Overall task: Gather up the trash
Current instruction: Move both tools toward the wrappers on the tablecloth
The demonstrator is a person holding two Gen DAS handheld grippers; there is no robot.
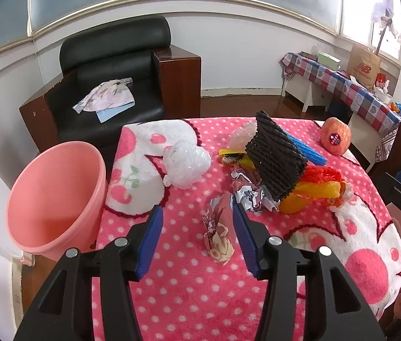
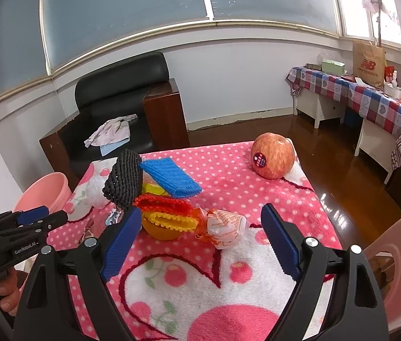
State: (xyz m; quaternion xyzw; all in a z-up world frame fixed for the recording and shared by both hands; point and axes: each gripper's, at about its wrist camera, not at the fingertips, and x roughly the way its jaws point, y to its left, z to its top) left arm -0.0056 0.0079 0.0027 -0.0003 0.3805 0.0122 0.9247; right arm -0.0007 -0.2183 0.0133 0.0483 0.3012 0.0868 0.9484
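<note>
My left gripper (image 1: 197,207) is open, low over the pink polka-dot blanket (image 1: 189,289). A crumpled patterned wrapper (image 1: 218,233) lies between its blue pads, close beside the right pad (image 1: 244,236) and well apart from the left one. A pink bin (image 1: 55,199) stands off the table's left edge. My right gripper (image 2: 201,209) is open too. Just beyond its fingertips lie a white-and-orange wrapper (image 2: 226,228) and an orange cup with a yellow foam net (image 2: 169,221). The pile also holds a black net (image 1: 274,159), a blue net (image 2: 172,177), crumpled paper (image 1: 248,190) and a white plastic bag (image 1: 186,164).
An apple (image 2: 274,159) with a sticker sits at the far right corner of the blanket. A black armchair (image 1: 109,79) with cloth on its seat stands behind the table. A bench with a checked cloth (image 2: 371,99) runs along the right wall. A hand (image 2: 4,292) holds the left gripper's handle.
</note>
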